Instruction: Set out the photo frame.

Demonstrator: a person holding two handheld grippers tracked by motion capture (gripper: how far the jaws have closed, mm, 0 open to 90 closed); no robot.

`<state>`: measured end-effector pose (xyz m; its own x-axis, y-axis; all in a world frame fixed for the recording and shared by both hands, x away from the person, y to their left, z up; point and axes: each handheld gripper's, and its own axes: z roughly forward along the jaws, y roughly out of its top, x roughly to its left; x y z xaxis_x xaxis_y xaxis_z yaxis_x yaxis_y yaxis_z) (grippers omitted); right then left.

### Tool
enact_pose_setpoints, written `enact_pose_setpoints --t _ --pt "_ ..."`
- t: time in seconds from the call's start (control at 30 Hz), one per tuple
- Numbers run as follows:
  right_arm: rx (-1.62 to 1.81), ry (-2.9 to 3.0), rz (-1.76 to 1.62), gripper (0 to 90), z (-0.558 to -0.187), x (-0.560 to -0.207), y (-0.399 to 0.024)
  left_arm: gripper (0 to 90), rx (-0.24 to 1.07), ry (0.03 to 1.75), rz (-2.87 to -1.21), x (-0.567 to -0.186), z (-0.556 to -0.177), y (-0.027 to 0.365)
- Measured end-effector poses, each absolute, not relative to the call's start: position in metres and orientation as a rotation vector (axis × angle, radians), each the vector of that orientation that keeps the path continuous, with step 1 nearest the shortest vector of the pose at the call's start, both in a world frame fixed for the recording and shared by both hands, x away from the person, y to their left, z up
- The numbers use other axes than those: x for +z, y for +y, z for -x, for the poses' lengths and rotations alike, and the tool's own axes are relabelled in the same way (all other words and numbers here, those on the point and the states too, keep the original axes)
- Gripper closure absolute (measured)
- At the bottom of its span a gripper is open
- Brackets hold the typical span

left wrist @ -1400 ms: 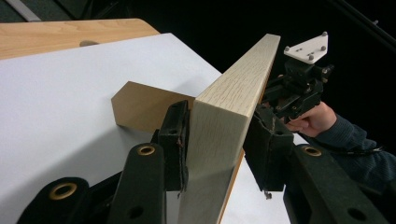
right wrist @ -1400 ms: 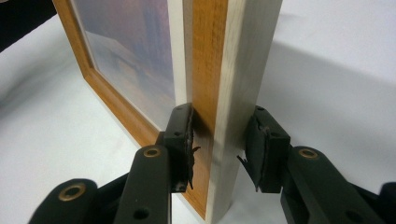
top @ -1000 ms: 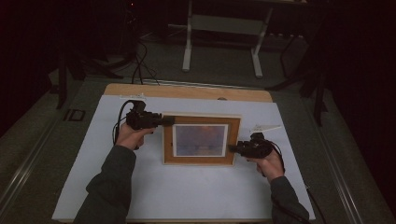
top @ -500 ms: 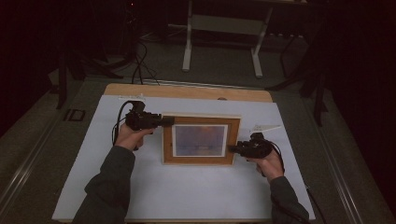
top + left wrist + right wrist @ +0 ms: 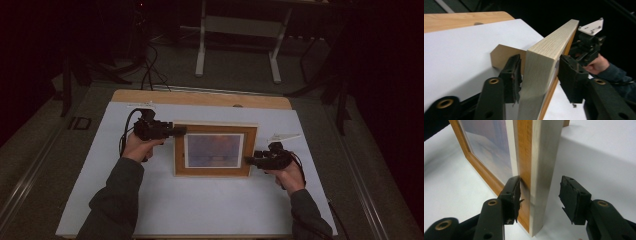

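Standing near the middle of the white sheet [image 5: 200,205] that covers the surface [image 5: 200,98], a wooden picture frame [image 5: 215,150] has one tool at each of its two sides. On the high view the left tool [image 5: 179,131] is at the upper left corner of the frame, and the right tool [image 5: 248,160] is at the lower right part of it. Each tool is held by a hand in a dark sleeve [image 5: 116,200].

On the left gripper view the frame [image 5: 541,70] stands between the two black jaws. The jaws are apart; a small gap shows on both sides of the wood, so they do not clamp it. Behind the frame a brown cardboard stand [image 5: 504,56] rests on the sheet. Farther off, the other tool with its grey plate [image 5: 592,26] is at the far end of the frame.

On the right gripper view the jaws are also apart. The left jaw touches or nearly touches the front face of the frame [image 5: 534,165], beside the glass [image 5: 489,150]; the right jaw is clearly away from the pale back edge
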<state>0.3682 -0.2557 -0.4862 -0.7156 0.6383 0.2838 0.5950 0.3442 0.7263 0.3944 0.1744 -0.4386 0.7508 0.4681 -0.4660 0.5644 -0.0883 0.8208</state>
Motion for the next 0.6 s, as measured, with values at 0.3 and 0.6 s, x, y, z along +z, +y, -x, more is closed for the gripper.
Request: enact_pose_setpoints --t 0.3,0.6 --pt "1.338 2.509 -1.168 42.9 -0.364 -0.478 -0.264 42.1 0.045 0.894 -1.768 -0.43 -0.38 0.183" --pt "1.328 2.5 -1.164 39.7 -0.36 -0.47 -0.271 41.5 0.207 0.971 -1.772 -0.429 -0.357 0.197"
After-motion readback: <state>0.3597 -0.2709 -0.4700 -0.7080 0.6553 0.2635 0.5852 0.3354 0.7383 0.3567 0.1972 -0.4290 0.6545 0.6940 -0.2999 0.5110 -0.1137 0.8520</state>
